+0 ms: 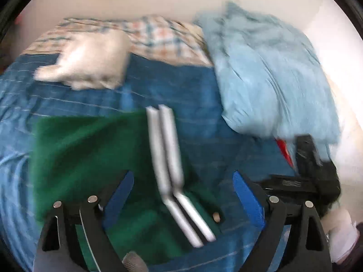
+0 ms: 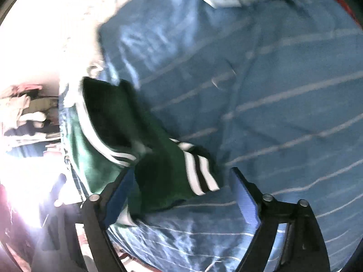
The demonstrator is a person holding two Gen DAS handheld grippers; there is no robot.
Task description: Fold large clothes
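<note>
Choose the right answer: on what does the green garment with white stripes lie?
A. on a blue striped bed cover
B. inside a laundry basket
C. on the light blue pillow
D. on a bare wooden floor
A: in the left wrist view the green garment lies spread on the blue striped bed cover, apart from the light blue pillow.

Bedspread point(image 1: 195, 83) mid free; white pillow point(image 1: 86, 61) far-left, blue pillow point(image 1: 272, 81) right block.
</note>
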